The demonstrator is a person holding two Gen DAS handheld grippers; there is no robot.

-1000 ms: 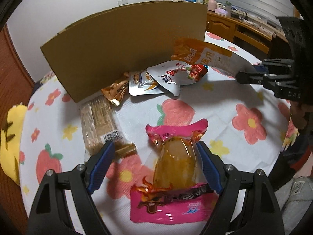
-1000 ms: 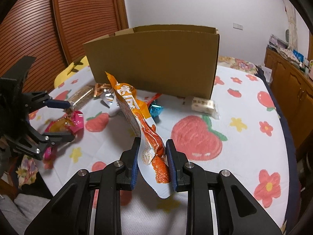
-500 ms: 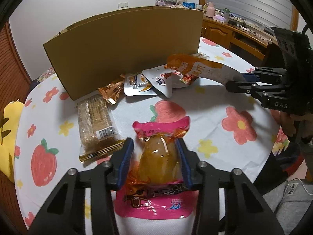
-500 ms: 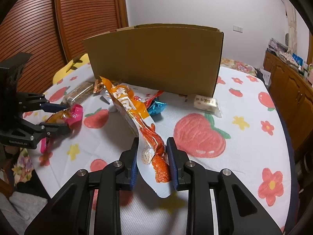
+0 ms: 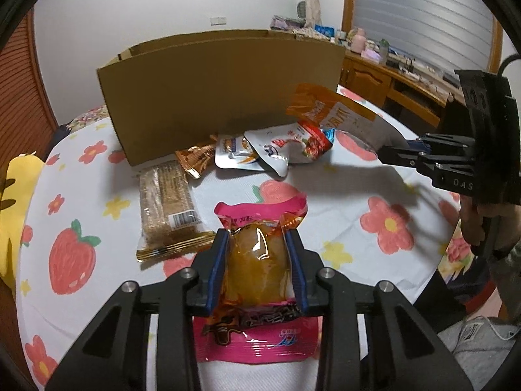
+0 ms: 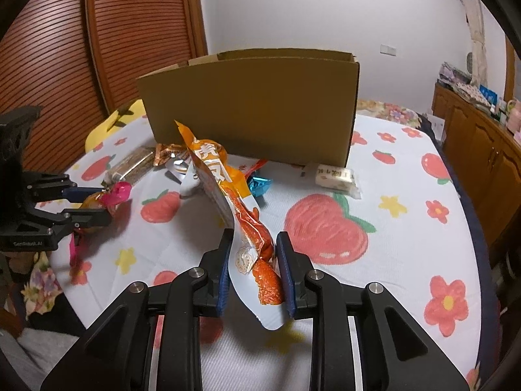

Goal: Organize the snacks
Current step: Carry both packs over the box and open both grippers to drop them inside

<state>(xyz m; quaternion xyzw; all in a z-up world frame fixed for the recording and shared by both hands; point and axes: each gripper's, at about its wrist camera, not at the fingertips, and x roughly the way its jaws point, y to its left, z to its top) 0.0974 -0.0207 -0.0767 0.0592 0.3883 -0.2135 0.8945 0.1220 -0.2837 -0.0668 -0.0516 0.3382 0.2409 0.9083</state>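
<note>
Snacks are gripped by 2 tools: the left tool (image 5: 257, 267) has just been closing on a pink-ended clear pouch (image 5: 257, 260), the right tool (image 6: 254, 270) clamps a long orange-and-white packet (image 6: 241, 215), with the open brown cardboard box (image 5: 221, 97) ahead of both.

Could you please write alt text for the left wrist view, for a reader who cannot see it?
The left gripper has just closed on a pink-edged snack pouch above a fruit-and-flower tablecloth. Behind lie more snack packets in front of a cardboard box; at right, the right gripper holds an orange packet.

Light: dim, warm indoor light from above
Shadows: soft, dark under the cardboard box (image 5: 221, 97)
Glare: highlights on the pink snack packet (image 5: 260, 254)
Edges: fisheye bending, black vignette corners
Focus: mostly sharp
</note>
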